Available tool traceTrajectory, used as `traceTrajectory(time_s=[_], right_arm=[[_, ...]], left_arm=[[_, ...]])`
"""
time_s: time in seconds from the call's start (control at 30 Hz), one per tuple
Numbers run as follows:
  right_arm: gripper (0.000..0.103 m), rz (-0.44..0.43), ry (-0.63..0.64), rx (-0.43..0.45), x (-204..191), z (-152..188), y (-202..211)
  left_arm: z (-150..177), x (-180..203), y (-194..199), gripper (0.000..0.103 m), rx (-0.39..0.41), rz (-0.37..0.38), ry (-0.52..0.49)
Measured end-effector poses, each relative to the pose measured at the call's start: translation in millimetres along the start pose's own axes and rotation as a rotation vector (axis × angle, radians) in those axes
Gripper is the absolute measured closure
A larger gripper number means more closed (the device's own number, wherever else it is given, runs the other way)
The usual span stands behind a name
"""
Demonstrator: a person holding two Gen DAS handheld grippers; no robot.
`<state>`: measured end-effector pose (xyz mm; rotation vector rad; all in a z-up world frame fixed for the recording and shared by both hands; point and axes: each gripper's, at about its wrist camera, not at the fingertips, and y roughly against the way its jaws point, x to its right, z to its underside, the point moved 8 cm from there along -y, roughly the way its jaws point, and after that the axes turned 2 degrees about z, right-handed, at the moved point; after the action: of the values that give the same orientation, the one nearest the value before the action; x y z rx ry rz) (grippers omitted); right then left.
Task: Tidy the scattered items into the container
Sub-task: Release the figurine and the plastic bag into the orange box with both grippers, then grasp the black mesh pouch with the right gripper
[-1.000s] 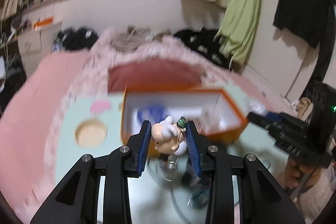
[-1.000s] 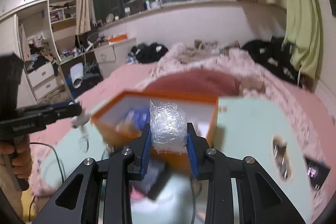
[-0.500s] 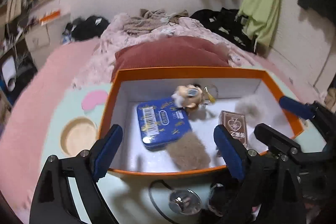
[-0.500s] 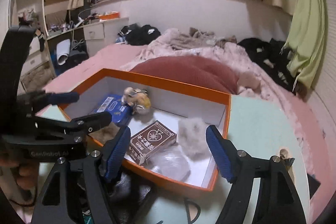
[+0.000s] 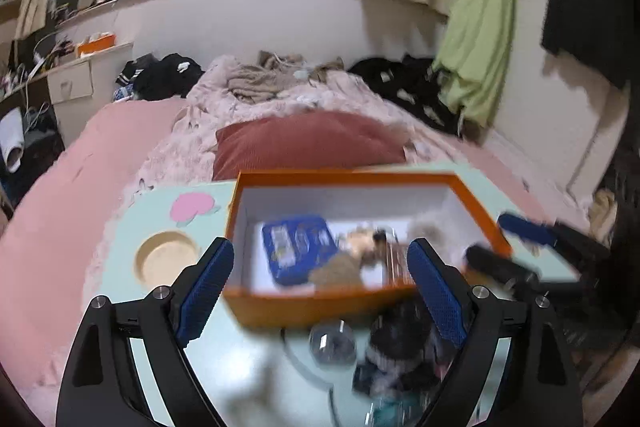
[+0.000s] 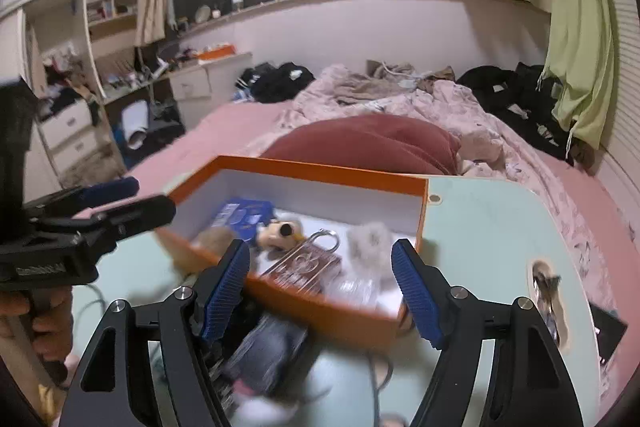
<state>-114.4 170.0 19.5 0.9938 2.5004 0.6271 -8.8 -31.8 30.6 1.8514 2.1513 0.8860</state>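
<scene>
The orange box (image 5: 352, 303) sits mid-frame on the pale green surface (image 6: 492, 227), its rim unobstructed, holding a blue tin (image 5: 298, 247), a plush toy (image 6: 280, 231), a card pack (image 6: 306, 265) and fluffy balls. Loose dark clutter (image 5: 400, 351) lies on the surface against its near wall. Both the left hand-held gripper (image 5: 320, 291) and the right hand-held gripper (image 6: 320, 291) stand released, empty, with bare surface at the frame's right.

I see a light green table (image 6: 492, 227) standing on a pink bed (image 6: 224, 131). On the table sits an orange box (image 6: 320, 169), and just in front of it lie a cable (image 5: 304, 367), a small round shiny thing (image 5: 332, 345) and some dark blurry items (image 6: 268, 351). A dark red pillow (image 6: 368, 143) lies on the bed behind the table.
</scene>
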Motion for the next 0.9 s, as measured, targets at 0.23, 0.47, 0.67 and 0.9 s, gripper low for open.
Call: traceTrajectory(time_s=[0.23, 0.47, 0.67, 0.9], right_arm=[[0.029, -0.011, 0.04, -0.256, 4, 75, -6], [0.015, 0.068, 0.112, -0.23, 8, 91, -15], [0.014, 0.073, 0.104, -0.228, 10, 91, -16], [0.013, 0.083, 0.101, -0.228, 8, 90, -13]], left_arm=[[70, -4, 3, 0.014, -0.215, -0.036, -0.052], [112, -19, -19, 0.0, -0.221, -0.071, -0.018], [115, -19, -19, 0.0, -0.215, -0.075, -0.017], [113, -18, -16, 0.0, -0.213, -0.076, -0.018]])
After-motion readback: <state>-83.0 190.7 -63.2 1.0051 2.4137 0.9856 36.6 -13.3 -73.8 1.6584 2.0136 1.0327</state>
